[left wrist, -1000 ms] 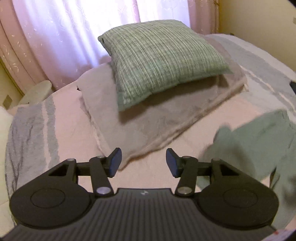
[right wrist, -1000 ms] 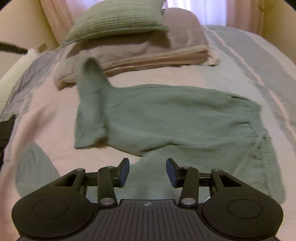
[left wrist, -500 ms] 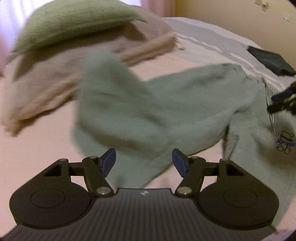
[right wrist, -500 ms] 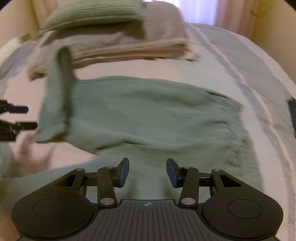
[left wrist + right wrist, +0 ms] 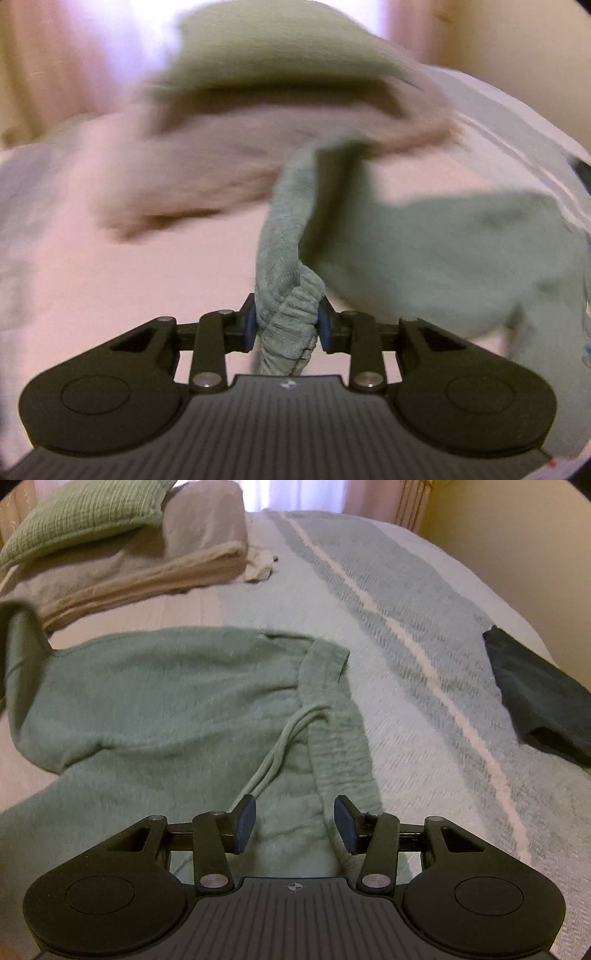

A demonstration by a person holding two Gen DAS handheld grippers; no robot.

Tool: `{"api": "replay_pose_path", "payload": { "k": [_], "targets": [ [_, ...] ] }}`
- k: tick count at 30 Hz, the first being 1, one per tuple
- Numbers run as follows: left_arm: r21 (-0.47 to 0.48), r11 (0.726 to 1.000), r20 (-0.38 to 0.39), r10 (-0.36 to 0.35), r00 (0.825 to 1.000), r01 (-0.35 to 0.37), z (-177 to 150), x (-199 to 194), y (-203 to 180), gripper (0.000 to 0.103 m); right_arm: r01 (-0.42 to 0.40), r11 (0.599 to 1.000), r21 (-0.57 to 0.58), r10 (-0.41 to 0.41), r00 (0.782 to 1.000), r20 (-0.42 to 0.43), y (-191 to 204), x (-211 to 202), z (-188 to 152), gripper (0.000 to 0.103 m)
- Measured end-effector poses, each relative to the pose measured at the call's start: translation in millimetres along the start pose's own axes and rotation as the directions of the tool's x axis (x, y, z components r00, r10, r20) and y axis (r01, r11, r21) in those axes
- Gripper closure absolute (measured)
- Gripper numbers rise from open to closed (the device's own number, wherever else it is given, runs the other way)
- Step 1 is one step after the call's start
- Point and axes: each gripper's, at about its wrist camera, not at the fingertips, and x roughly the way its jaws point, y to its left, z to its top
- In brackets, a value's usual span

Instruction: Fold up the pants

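Blurrily, left tongs clamping probably a pants cuff; right tongs wide.

Bare bedspread right of pants, dark bundle beyond

Both wrist views low over pants

sage-green pants, grey-striped bedspread, green woven pillow
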Motion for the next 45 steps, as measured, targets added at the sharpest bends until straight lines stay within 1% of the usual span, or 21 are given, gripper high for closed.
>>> {"api": "replay_pose_path", "payload": {
  "k": [2, 3, 4, 6, 7, 8, 10, 14, 18, 20, 24, 28, 29, 30, 31, 34, 35, 37, 38, 40, 45],
  "targets": [
    [-0.04, 0.991, -0.01, 0.125, 0.992, -0.125, 17, -11, 60, 0.075, -0.003, 1.0, 0.012, 0.003, 1.0, 0.013, 0, -3, 5, 0.058],
    [-0.065, 0.98, -0.033, 0.186, 0.982, -0.188, 22, -8, 90, 0.068, -0.003, 1.0, 0.01, 0.003, 1.0, 0.017, 0, -4, 6, 0.058],
    [-0.091, 0.954, -0.054, 0.282, 0.958, -0.286, 26, -3, 121, 0.064, -0.002, 1.0, 0.007, 0.002, 1.0, 0.018, 2, -5, 6, 0.058],
    [-0.103, 0.883, -0.058, 0.455, 0.889, -0.458, 26, -5, 157, 0.07, 0.0, 1.0, 0.0, 0.0, 1.0, 0.014, 6, -9, 5, 0.057],
    [-0.106, 0.864, -0.056, 0.489, 0.87, -0.492, 22, -10, 167, 0.07, 0.001, 1.0, -0.002, -0.001, 1.0, 0.013, 8, -12, 3, 0.057],
    [-0.109, 0.86, -0.05, 0.496, 0.867, -0.499, 14, -18, 170, 0.069, 0.002, 1.0, -0.004, -0.002, 1.0, 0.015, 9, -16, 0, 0.057],
    [-0.095, 0.88, -0.062, 0.461, 0.885, -0.465, -8, -29, 164, 0.061, 0.007, 1.0, -0.005, -0.007, 1.0, 0.01, 12, -22, -8, 0.056],
    [-0.069, 0.935, -0.18, 0.332, 0.926, -0.349, -81, -35, 129, 0.054, 0.033, 0.999, 0.038, -0.032, 0.999, -0.036, 10, -27, -28, 0.055],
    [-0.124, 0.95, -0.288, 0.242, 0.927, -0.286, -158, -43, 113, 0.041, 0.073, 0.994, 0.077, -0.068, 0.995, -0.073, 1, -31, -56, 0.054],
    [-0.21, 0.937, -0.333, 0.202, 0.921, -0.281, -189, -46, 115, 0.04, 0.085, 0.988, 0.132, -0.072, 0.992, -0.1, -4, -32, -73, 0.054],
    [-0.412, 0.883, -0.346, 0.079, 0.935, -0.227, -228, -38, 134, 0.038, 0.055, 0.967, 0.248, -0.027, 0.993, -0.117, -9, -39, -103, 0.053],
    [-0.486, 0.862, -0.312, -0.014, 0.95, -0.147, -242, -17, 143, 0.037, 0.033, 0.951, 0.307, -0.002, 0.995, -0.1, -7, -49, -123, 0.051],
    [-0.498, 0.858, -0.3, -0.031, 0.953, -0.129, -240, -12, 146, 0.038, 0.025, 0.945, 0.326, 0.004, 0.996, -0.088, -8, -52, -127, 0.05],
    [-0.502, 0.858, -0.292, -0.046, 0.955, -0.112, -240, -8, 146, 0.048, 0.017, 0.938, 0.346, 0.009, 0.997, -0.075, -9, -54, -130, 0.05],
    [-0.5, 0.862, -0.278, -0.071, 0.958, -0.081, -239, -6, 145, 0.074, 0.01, 0.93, 0.368, 0.016, 0.998, -0.067, -11, -54, -133, 0.049],
    [-0.504, 0.86, -0.255, -0.066, 0.965, -0.075, -232, -18, 141, 0.092, -0.013, 0.896, 0.444, 0.035, 0.999, -0.042, -21, -51, -135, 0.049],
    [-0.511, 0.856, -0.23, -0.047, 0.972, -0.079, -231, -33, 142, 0.092, -0.022, 0.886, 0.464, 0.04, 0.999, -0.029, -26, -49, -133, 0.048],
    [-0.521, 0.84, -0.202, 0.053, 0.978, -0.152, -229, -76, 142, 0.093, -0.034, 0.87, 0.492, 0.045, 0.999, -0.011, -35, -44, -129, 0.048],
    [-0.547, 0.817, -0.201, 0.083, 0.976, -0.182, -230, -96, 142, 0.093, -0.045, 0.86, 0.509, 0.051, 0.999, 0.001, -42, -42, -127, 0.048],
    [-0.612, 0.743, -0.276, 0.121, 0.953, -0.271, -242, -132, 135, 0.093, -0.063, 0.845, 0.531, 0.056, 0.998, 0.028, -54, -35, -123, 0.048],
    [-0.613, 0.701, -0.43, 0.09, 0.898, -0.364, -275, -149, 105, 0.093, -0.154, 0.778, 0.609, 0.109, 0.988, 0.111, -91, 2, -118, 0.048]
  ]
}}
